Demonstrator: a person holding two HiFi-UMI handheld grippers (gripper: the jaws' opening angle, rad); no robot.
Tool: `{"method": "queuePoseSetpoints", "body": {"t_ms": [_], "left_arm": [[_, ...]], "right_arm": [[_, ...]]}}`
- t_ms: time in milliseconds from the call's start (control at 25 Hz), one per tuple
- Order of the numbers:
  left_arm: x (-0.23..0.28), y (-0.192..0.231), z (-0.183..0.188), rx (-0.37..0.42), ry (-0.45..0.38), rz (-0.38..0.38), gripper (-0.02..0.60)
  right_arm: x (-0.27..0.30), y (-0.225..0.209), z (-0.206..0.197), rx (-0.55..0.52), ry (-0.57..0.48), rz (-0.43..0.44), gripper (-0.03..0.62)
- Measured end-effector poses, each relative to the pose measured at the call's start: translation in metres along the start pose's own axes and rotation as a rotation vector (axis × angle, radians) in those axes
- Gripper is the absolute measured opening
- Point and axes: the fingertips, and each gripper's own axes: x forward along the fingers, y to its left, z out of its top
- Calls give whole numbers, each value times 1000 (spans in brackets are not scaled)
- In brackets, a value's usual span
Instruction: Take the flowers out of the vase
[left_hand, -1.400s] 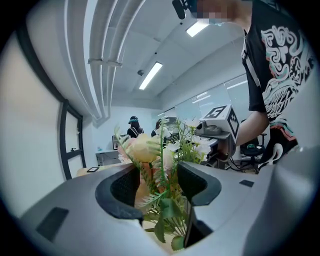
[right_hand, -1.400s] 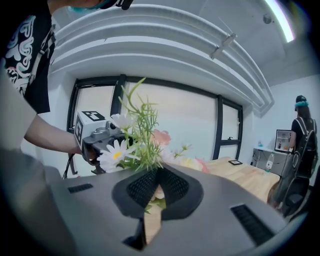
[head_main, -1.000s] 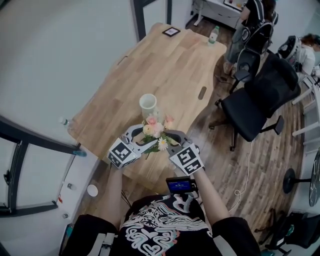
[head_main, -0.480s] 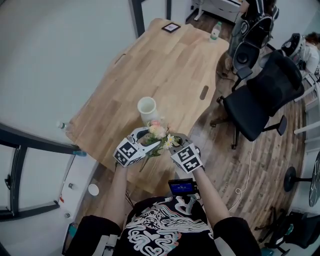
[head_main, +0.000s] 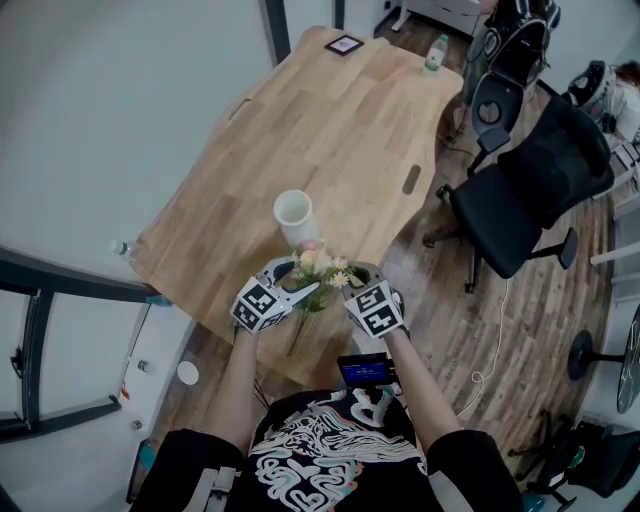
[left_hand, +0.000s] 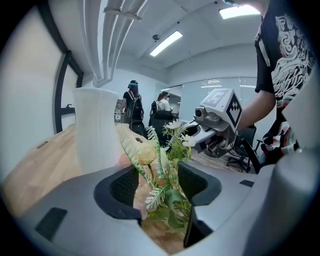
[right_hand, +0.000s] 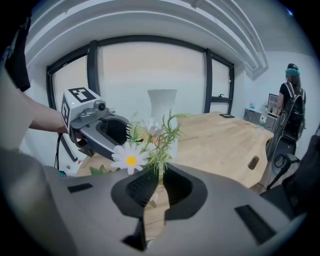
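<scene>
The white vase (head_main: 294, 215) stands empty on the wooden table (head_main: 340, 130); it also shows as the vase (left_hand: 95, 130) and the vase (right_hand: 162, 107). The bunch of flowers (head_main: 318, 268), with pink blooms, daisies and green sprigs, is out of it and low over the table's near edge. My right gripper (head_main: 346, 282) is shut on the flowers' thin stems (right_hand: 159, 170). My left gripper (head_main: 303, 277) grips the bunch (left_hand: 160, 170) from the other side, with blooms and leaves filling the gap between its wide-set pads. The stem ends trail toward me.
A black office chair (head_main: 530, 200) stands right of the table. A bottle (head_main: 436, 52) and a small framed card (head_main: 344, 44) sit at the far end, where people stand. A cable slot (head_main: 411, 180) is in the tabletop. A cup (head_main: 187, 373) is on the floor at left.
Both grippers have sunk together toward the table's near edge, carrying the flowers down and a little away from the vase. The vase has not moved.
</scene>
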Motion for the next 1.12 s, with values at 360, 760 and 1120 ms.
{"method": "queuePoseSetpoints", "body": {"t_ms": [360,760,1120], "left_arm": [[-11,5,2,-37,-34,66,245],[-38,-1,-1,-60,-75,157,245],[-70,5,2,-105,-133,247,245]], "right_arm": [[-9,-15,-1,51,-8,-44,9],[-10,-10,13,55,-17,-59,78],[-18,-14,16,3,60,-79,78]]}}
